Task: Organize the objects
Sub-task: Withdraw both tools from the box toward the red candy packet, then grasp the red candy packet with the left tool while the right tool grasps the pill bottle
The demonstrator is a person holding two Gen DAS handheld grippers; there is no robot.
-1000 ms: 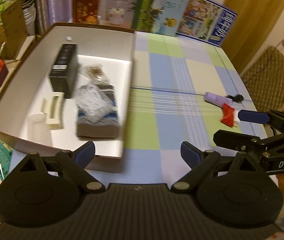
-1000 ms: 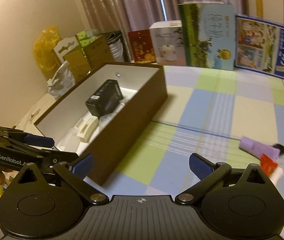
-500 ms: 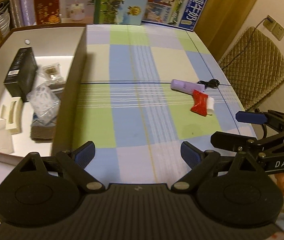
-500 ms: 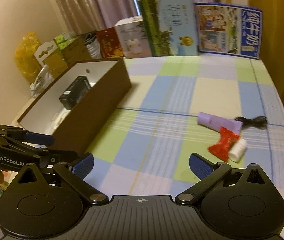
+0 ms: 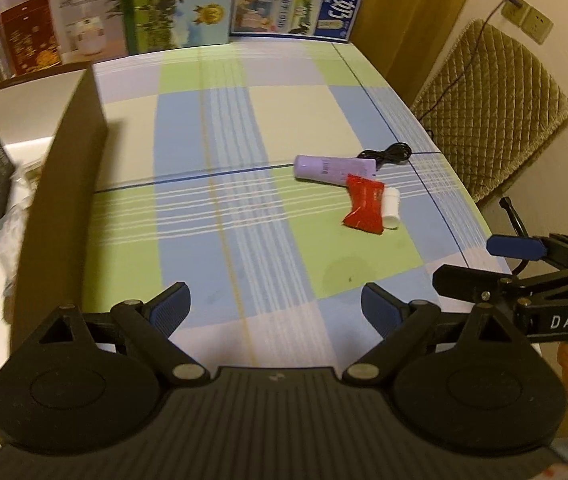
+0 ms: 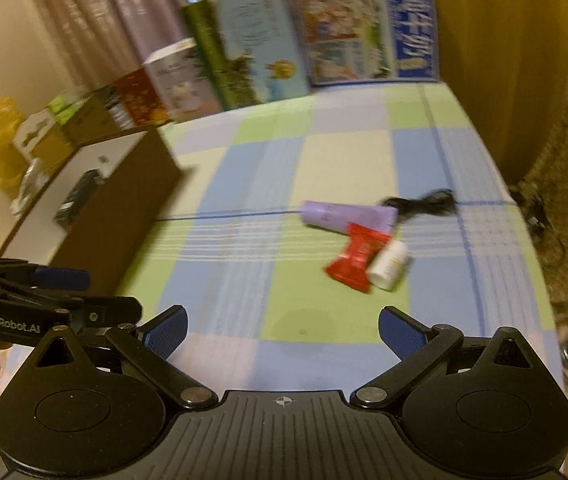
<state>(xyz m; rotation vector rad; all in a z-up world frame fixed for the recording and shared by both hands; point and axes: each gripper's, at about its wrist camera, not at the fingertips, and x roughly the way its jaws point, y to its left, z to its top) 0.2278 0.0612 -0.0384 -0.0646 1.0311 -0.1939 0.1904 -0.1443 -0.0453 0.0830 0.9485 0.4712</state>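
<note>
Clutter is your job: four loose things sit in a huddle at about 1 o'clock from your right gripper (image 6: 282,330), which is spread wide with nothing between its pads. Your left gripper (image 5: 276,306) is spread and bare too, low over the near edge of the table (image 5: 220,128).

Working outward from the right gripper, the nearest pieces are the red packet (image 6: 354,258) and the white bottle (image 6: 388,266), lying side by side and touching. Just past them, at 12 o'clock of the packet, lies the purple tube (image 6: 344,216), with the packet's far corner over or against it. The black cable (image 6: 424,202) is coiled at the tube's 2 o'clock end.

The box (image 5: 64,184), already holding several items, stands at 10 o'clock, well apart from the huddle.

My judgement: take the bottle or packet first, since they are closest. Come down with the pads straddling the short width of one piece only, and keep clear of its neighbour, so you do not drag both. The bottle looks round and may roll, so close across its body, not its ends. The right view is blurred; steady up before closing
</note>
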